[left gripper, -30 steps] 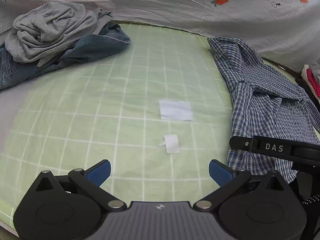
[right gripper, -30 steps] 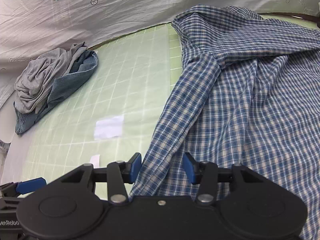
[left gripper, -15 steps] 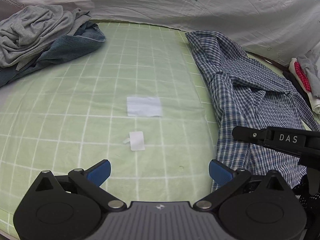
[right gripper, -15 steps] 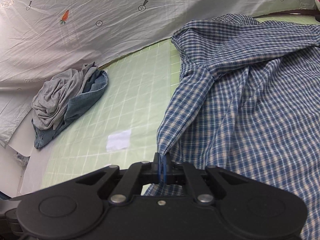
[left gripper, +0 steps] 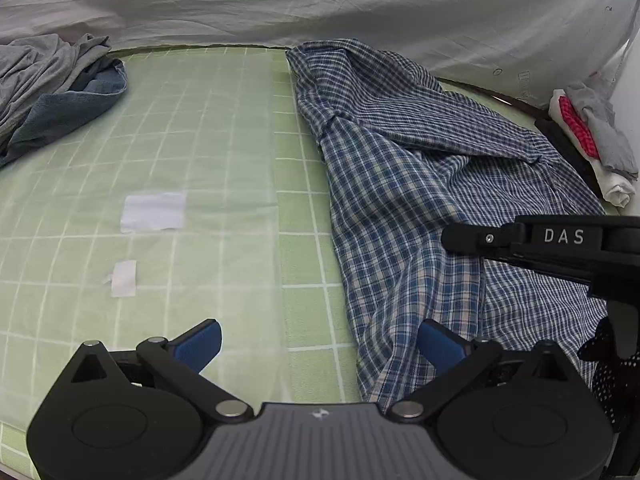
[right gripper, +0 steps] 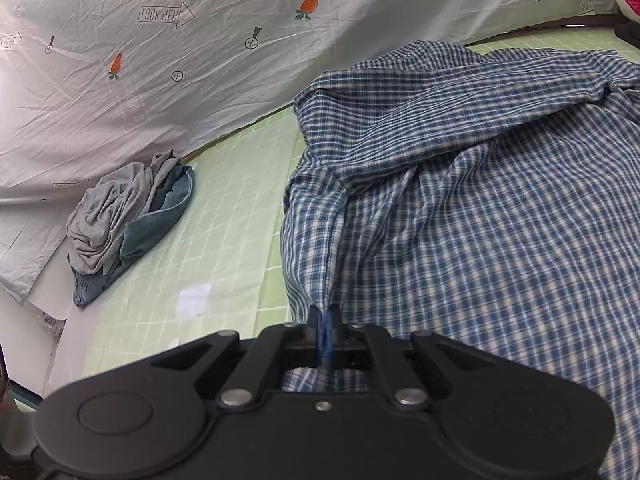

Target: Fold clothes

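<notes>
Right wrist: right gripper pinches shirt edge; left gripper spread — grab hem, pull flat

A blue-and-white checked shirt lies rumpled and unfolded over the right part of the green gridded mat, its long folds running toward the near edge, where one pinched corner is drawn up into a taut ridge. At the far left of the mat a crumpled grey top sits heaped on a bunched denim garment. A small stack of folded clothes lies at the far right
</notes>
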`<state>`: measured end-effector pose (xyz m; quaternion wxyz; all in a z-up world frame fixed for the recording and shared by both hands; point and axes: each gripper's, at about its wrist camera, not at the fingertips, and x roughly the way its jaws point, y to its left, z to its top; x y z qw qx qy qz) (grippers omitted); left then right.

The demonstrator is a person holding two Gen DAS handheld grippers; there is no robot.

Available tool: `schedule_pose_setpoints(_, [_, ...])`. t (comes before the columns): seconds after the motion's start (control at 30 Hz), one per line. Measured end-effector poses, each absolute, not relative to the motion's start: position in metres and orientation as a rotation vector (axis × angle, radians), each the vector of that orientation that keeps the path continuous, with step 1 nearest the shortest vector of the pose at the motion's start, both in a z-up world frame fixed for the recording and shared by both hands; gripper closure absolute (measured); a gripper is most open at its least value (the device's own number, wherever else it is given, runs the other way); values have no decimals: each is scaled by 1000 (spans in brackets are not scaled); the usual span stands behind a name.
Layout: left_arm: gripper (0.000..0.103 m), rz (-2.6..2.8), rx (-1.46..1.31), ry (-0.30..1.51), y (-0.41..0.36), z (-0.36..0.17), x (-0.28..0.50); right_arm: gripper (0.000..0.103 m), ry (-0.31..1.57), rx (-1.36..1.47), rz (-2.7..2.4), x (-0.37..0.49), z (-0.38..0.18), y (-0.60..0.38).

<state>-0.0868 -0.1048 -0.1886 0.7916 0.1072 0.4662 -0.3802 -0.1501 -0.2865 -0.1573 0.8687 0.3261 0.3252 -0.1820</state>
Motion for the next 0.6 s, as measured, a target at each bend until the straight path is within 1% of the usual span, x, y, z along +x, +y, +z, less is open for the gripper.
schedule_pose_setpoints(0.2, [0,-761,233,1022,-120,-197,-103,99,697,703,-368,-164,-163,-320])
schedule_pose_setpoints(0.23, [0,-747,233,1027,-120,-198,-103,98,706,710,-362,-165,-165,-323])
schedule_pose_setpoints(0.37, [0,-700,223,1040,-118,-197,-105,80,717,738,-346,-171,-171,-327])
schedule_pose_setpoints(0.6, [0,-693,214,1070,-111,-201,-104,78,714,867,-302,-190,-183,-320])
